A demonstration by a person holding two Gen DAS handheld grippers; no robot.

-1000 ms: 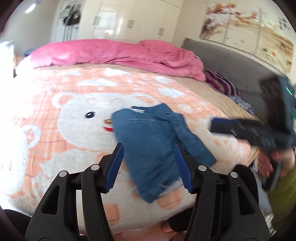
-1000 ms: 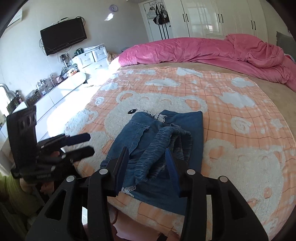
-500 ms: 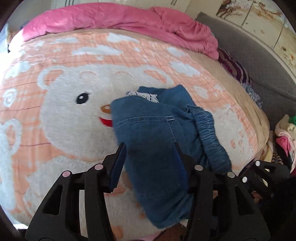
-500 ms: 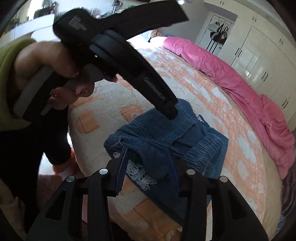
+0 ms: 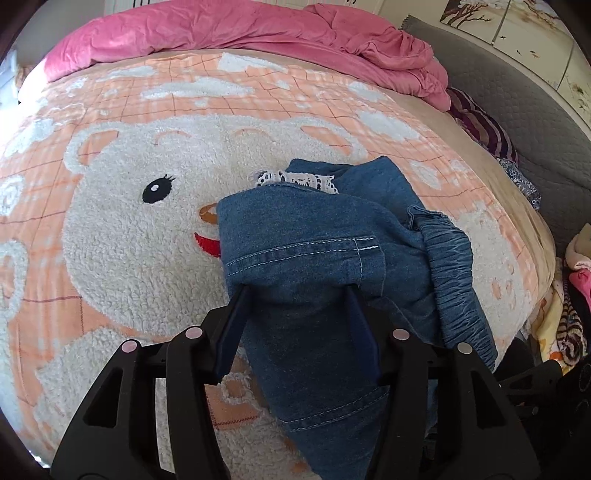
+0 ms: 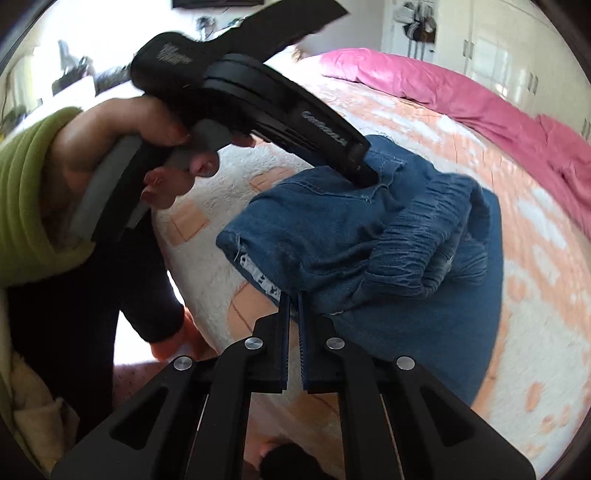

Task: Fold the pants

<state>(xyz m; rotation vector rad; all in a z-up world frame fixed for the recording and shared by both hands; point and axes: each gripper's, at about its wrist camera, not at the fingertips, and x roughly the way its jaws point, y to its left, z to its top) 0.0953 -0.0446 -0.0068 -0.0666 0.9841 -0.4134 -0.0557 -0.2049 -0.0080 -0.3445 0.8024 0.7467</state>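
Note:
The blue denim pants (image 5: pixel 317 258) lie partly folded near the front edge of the bed, with a white lace hem (image 5: pixel 295 181) and an elastic waistband (image 5: pixel 454 266) showing. My left gripper (image 5: pixel 297 295) is open, its fingers straddling the denim fold and pressing into it; in the right wrist view it (image 6: pixel 364 173) reaches the pants (image 6: pixel 332 229) from the upper left. My right gripper (image 6: pixel 293 295) is shut on the near lace-trimmed edge of the pants.
The bed carries an orange and white bear blanket (image 5: pixel 129 240) and a pink duvet (image 5: pixel 240 29) at its far side. A grey headboard (image 5: pixel 535 122) and striped pillows (image 5: pixel 480 129) are at the right. The person's hand in a green sleeve (image 6: pixel 33 195) holds the left gripper.
My left gripper has moved down onto the pants. My right gripper has closed from open onto the near edge of the pants.

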